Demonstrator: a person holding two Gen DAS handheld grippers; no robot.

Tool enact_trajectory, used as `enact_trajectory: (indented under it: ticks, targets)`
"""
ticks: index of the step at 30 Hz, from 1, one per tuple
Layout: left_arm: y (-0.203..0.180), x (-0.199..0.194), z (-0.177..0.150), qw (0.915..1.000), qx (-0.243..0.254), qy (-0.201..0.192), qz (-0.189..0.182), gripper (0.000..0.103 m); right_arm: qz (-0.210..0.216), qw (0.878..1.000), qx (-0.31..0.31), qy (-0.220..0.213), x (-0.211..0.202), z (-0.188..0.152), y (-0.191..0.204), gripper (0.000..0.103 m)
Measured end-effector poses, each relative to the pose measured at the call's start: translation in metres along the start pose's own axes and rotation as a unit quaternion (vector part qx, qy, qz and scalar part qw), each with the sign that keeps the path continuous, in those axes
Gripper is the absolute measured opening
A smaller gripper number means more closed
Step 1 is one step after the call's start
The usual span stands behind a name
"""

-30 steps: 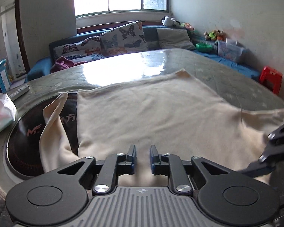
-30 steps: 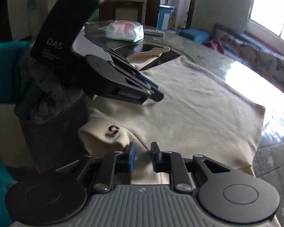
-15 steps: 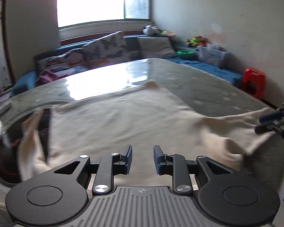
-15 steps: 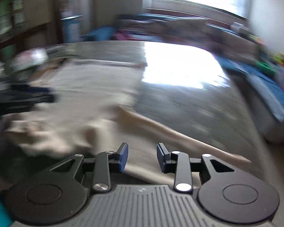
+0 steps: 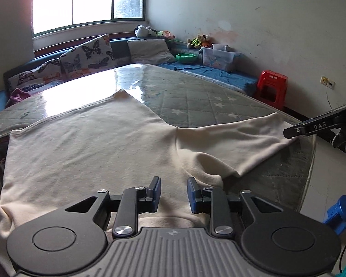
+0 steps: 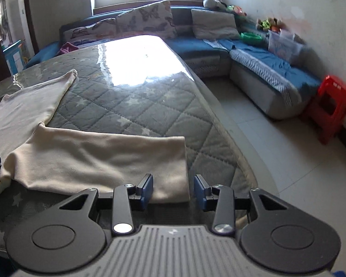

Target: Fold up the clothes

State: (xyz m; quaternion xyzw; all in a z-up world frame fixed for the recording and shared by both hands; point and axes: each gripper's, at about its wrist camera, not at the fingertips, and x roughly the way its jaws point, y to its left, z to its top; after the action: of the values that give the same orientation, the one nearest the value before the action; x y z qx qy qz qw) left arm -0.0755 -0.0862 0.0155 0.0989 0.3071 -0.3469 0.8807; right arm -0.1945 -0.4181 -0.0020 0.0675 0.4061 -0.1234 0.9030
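Observation:
A cream long-sleeved shirt lies spread flat on the round quilted table. Its right sleeve stretches sideways toward the table edge. My left gripper hovers over the shirt's near edge with its jaws apart and nothing pinched between them. My right gripper is at the sleeve's cuff end. Its jaws are opening, and the cuff lies loose below the gap with the pads not pressing on it. In the left wrist view, a black finger of the right gripper shows at that cuff.
The table edge curves close to the cuff, with tiled floor beyond. A red stool stands by the wall. A blue sofa with cushions and a plastic box lines the far side. A blue knob sits low right.
My right gripper swung away from the collar out to the right, the sleeve now lies stretched flat sideways, and its jaws have widened. The left gripper's jaws widened a little and its view turned right.

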Motion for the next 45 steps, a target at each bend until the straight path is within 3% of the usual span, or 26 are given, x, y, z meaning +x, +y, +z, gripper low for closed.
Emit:
enact_trajectory:
  ticks: [3, 4, 5, 11, 15, 19, 21, 23, 25, 27, 30, 31, 32, 39, 42, 45]
  targets:
    - [-0.002, 0.002, -0.001, 1.0, 0.004, 0.004, -0.002, 0.028, 0.009, 1.0, 0.003, 0.004, 0.002, 0.0, 0.0, 0.03]
    - [-0.002, 0.002, -0.001, 1.0, 0.005, 0.005, -0.003, 0.029, 0.014, 1.0, -0.002, 0.006, 0.002, 0.002, 0.001, 0.019]
    - [-0.002, 0.002, -0.001, 1.0, 0.007, 0.006, -0.004, 0.029, 0.013, 1.0, -0.011, 0.005, 0.002, 0.004, 0.003, 0.014]
    - [-0.008, 0.002, -0.003, 0.9995, 0.029, 0.006, -0.012, 0.03, -0.044, 0.991, -0.115, -0.047, -0.006, 0.03, 0.02, 0.007]
    - [-0.01, 0.003, -0.003, 0.9991, 0.04, 0.007, -0.013, 0.03, -0.079, 0.982, -0.155, -0.072, -0.008, 0.049, 0.025, 0.004]
    - [-0.009, 0.003, -0.003, 0.9989, 0.043, 0.008, -0.014, 0.031, -0.069, 0.989, -0.118, -0.052, 0.007, 0.047, 0.01, 0.005]
    - [-0.009, 0.003, -0.002, 0.999, 0.042, 0.009, -0.014, 0.032, -0.043, 0.995, -0.076, -0.039, 0.011, 0.041, -0.003, 0.011]
    - [-0.009, 0.003, -0.001, 0.999, 0.042, 0.009, -0.013, 0.035, -0.021, 0.998, -0.049, -0.036, 0.01, 0.036, -0.011, 0.03]
    - [-0.01, 0.004, 0.0, 0.9988, 0.046, 0.009, -0.015, 0.035, -0.012, 0.999, -0.04, -0.034, 0.01, 0.031, -0.014, 0.036]
    - [-0.011, 0.005, 0.001, 0.9987, 0.048, 0.009, -0.015, 0.035, -0.012, 0.999, -0.037, -0.025, 0.015, 0.029, -0.017, 0.037]
    - [-0.011, 0.006, 0.001, 0.9987, 0.049, 0.01, -0.015, 0.035, -0.005, 0.999, -0.043, -0.017, 0.021, 0.028, -0.014, 0.028]
    - [-0.011, 0.006, 0.001, 0.9986, 0.05, 0.011, -0.015, 0.035, -0.007, 0.999, -0.049, -0.018, 0.021, 0.029, -0.012, 0.013]
    - [-0.011, 0.006, 0.0, 0.9985, 0.051, 0.011, -0.015, 0.035, -0.008, 0.998, -0.054, -0.019, 0.021, 0.03, -0.01, 0.006]
    - [-0.012, 0.006, -0.001, 0.9974, 0.068, 0.011, -0.02, 0.035, -0.083, 0.984, -0.141, -0.072, 0.019, 0.047, 0.01, 0.003]
    - [-0.011, 0.007, -0.001, 0.9971, 0.072, 0.01, -0.023, 0.035, -0.103, 0.982, -0.145, -0.063, 0.034, 0.045, 0.006, 0.003]
    - [-0.011, 0.007, 0.0, 0.9969, 0.074, 0.011, -0.023, 0.035, -0.097, 0.987, -0.122, -0.049, 0.041, 0.038, -0.001, 0.003]
